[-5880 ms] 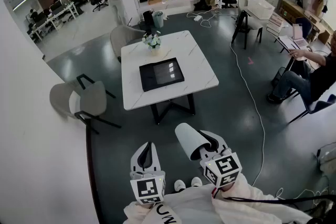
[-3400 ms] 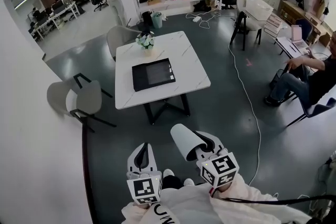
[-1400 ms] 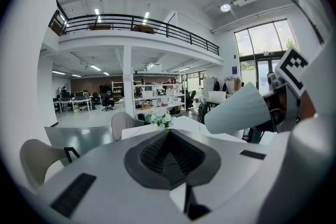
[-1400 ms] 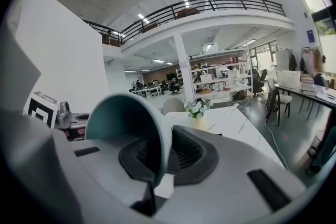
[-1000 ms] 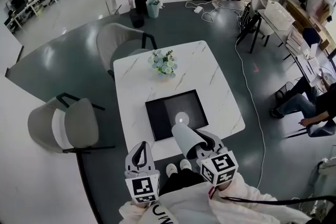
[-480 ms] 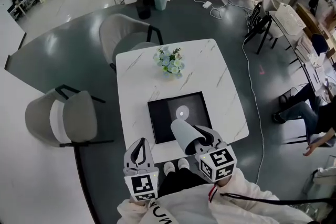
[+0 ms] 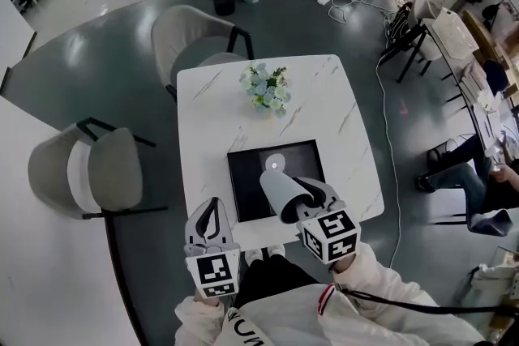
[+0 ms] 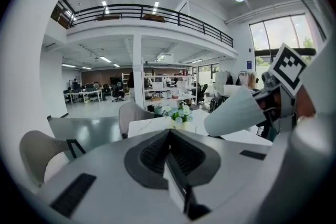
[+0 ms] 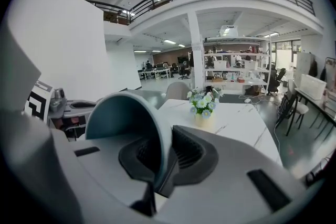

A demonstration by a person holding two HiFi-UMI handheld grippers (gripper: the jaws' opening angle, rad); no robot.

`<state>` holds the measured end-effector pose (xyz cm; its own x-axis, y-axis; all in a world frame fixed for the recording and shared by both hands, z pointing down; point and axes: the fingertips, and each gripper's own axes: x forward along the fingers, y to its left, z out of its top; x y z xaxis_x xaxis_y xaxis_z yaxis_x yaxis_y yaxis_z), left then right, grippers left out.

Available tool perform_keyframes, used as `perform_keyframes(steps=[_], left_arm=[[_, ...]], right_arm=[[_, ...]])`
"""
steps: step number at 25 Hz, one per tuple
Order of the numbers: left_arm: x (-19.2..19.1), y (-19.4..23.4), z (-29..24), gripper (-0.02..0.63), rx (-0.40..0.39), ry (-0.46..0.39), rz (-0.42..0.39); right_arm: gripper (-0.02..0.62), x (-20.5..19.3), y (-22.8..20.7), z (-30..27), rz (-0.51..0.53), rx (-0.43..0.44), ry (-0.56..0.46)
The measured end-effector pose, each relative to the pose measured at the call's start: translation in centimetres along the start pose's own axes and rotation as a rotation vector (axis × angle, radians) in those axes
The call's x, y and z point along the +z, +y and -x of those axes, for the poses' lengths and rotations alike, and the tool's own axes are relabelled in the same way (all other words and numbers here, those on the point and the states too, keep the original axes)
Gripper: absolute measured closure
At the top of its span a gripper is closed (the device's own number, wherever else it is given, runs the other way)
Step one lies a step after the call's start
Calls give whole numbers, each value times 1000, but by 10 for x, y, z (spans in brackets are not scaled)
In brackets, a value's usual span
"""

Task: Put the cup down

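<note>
Right gripper view: right gripper pinches the pale, tapered cup by its rim.

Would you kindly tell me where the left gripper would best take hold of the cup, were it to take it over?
Probably the narrow closed end of the cup, approached from the left gripper's side. The right gripper pinches the rim wall, so the cup lies tilted, base pointing away, its tapered body free. The left gripper, now shut, must open first.
</note>
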<state>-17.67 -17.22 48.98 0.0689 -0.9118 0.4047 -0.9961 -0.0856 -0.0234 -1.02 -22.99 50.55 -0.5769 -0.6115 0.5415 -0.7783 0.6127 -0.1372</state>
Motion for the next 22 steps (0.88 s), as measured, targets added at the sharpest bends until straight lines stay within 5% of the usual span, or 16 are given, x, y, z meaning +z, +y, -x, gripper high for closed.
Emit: perform_keyframes(steps=[22], left_arm=[[-36,21,-52,597,24,86,69]], right_arm=[[569,-32,-7,-112,171,130,345]])
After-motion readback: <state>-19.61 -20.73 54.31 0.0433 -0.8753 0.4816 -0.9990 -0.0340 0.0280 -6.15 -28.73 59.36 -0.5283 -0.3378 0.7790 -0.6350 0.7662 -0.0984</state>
